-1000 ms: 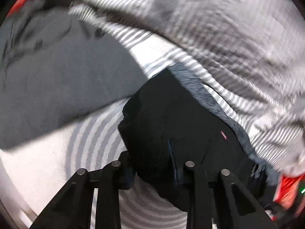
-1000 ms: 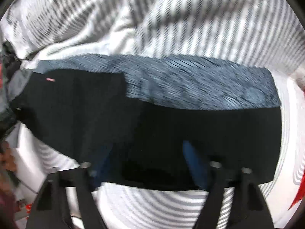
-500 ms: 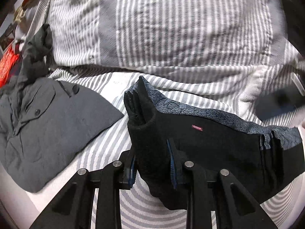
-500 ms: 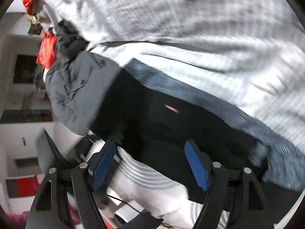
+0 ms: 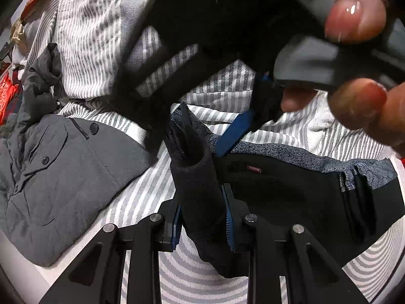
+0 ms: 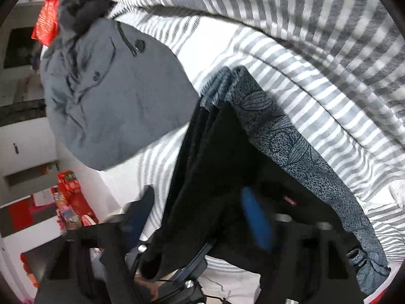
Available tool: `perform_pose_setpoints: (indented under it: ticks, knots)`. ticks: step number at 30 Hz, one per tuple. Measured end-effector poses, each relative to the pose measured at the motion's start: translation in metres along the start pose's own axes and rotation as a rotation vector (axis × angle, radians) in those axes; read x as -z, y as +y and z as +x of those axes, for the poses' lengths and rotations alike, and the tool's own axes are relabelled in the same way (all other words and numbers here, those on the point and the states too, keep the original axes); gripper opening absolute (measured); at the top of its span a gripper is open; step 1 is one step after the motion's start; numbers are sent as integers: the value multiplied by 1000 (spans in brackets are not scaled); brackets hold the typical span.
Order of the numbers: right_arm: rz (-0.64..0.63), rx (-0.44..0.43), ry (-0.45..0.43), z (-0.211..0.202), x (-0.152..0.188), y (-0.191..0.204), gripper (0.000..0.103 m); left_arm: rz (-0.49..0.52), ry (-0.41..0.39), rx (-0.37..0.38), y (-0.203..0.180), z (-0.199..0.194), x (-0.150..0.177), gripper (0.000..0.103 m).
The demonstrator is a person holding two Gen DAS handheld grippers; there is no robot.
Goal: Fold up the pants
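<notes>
The black pants (image 5: 291, 197) with a blue-grey patterned waistband and a small red label lie folded on the striped bed. My left gripper (image 5: 202, 225) is shut on the bunched left end of the pants and holds it raised. My right gripper (image 6: 200, 217) is open, its blue pads either side of that same raised end, above the left gripper. In the left wrist view the right gripper (image 5: 202, 131) fills the top, with the person's fingers on its handle. The pants (image 6: 227, 177) run from centre to lower right in the right wrist view.
A grey buttoned jacket (image 5: 58, 174) lies on the bed left of the pants, also in the right wrist view (image 6: 111, 96). A striped duvet (image 5: 96, 30) is heaped behind. Red items (image 6: 68, 202) and the room lie beyond the bed's left edge.
My right gripper has swung over from the pants' right side to the left end, close above my left gripper. My left gripper keeps its hold on the raised end.
</notes>
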State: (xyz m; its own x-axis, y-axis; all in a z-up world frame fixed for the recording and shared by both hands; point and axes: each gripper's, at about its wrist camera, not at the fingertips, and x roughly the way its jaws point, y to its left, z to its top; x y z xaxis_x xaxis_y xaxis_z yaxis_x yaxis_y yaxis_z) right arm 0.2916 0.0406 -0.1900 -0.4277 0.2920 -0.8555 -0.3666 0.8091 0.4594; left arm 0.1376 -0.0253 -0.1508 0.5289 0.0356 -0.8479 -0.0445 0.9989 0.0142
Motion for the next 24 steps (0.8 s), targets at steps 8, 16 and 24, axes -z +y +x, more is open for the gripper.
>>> perform_pose_setpoints:
  ticks: [8,16,24]
  knots:
    - [-14,-91,-121,-27,31,-14,17,35,-28,39,-16,-22,-6,29]
    - [46,-264,-307,-91,96,-58,17,135,-98,87,-66,-67,-21,29]
    - [136,-369,-488,-147,179,-118,17,269,-145,177,-148,-113,-31,29]
